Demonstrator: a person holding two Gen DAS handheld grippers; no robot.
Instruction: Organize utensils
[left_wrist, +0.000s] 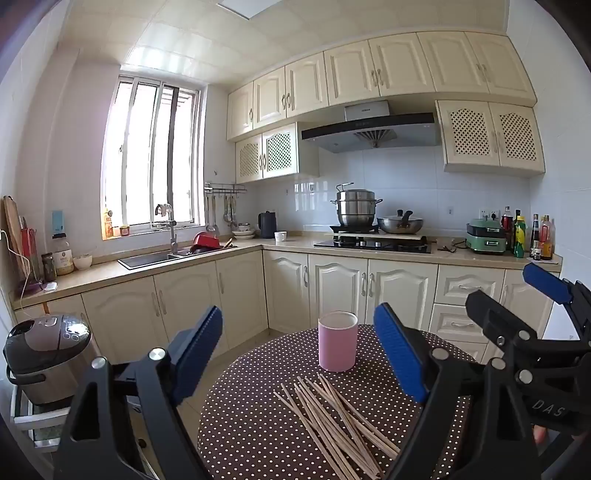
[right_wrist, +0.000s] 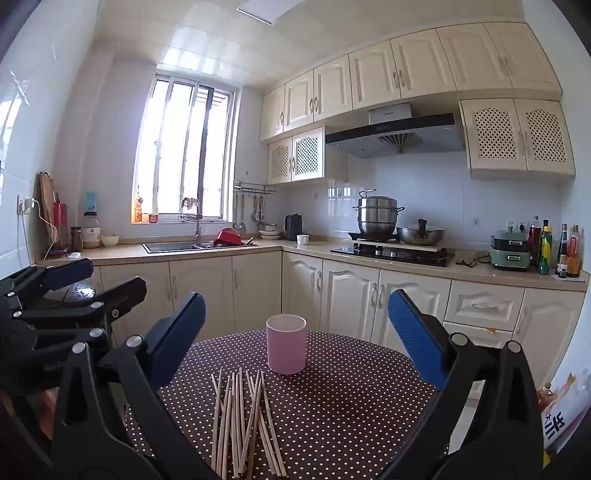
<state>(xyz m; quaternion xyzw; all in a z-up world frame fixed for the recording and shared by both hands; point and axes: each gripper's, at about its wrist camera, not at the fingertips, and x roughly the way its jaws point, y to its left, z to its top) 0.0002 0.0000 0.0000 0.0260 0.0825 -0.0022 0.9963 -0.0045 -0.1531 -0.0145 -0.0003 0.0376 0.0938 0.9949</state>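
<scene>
Left wrist view: your left gripper (left_wrist: 299, 354) stands wide, empty; chopsticks (left_wrist: 340, 424) lie below it on the table (left_wrist: 251, 424), before the pink cup (left_wrist: 337, 340), running diagonally; near ends cut off.
Right wrist view: your right gripper (right_wrist: 295, 339) wide, empty; chopsticks (right_wrist: 243, 424) lie left of centre, pointing toward the cup (right_wrist: 286, 344).

One pink cup (right_wrist: 286, 343) stands on one round bench with a dotted cloth (right_wrist: 351, 398), and beside it lies one loose heap of wooden chopsticks (right_wrist: 243, 417), more than ten, too crossed over for an exact count. Two tongs are in view, the left tongs (left_wrist: 299, 354) and the right tongs (right_wrist: 295, 332), each with two blue pads spread wide with nothing between them. On the far counter there are two pots on one stove (right_wrist: 395, 253), one dark kettle (right_wrist: 293, 227), one white mug (right_wrist: 302, 239), one sink (right_wrist: 170, 246) and one green cooker (right_wrist: 509, 251).
</scene>
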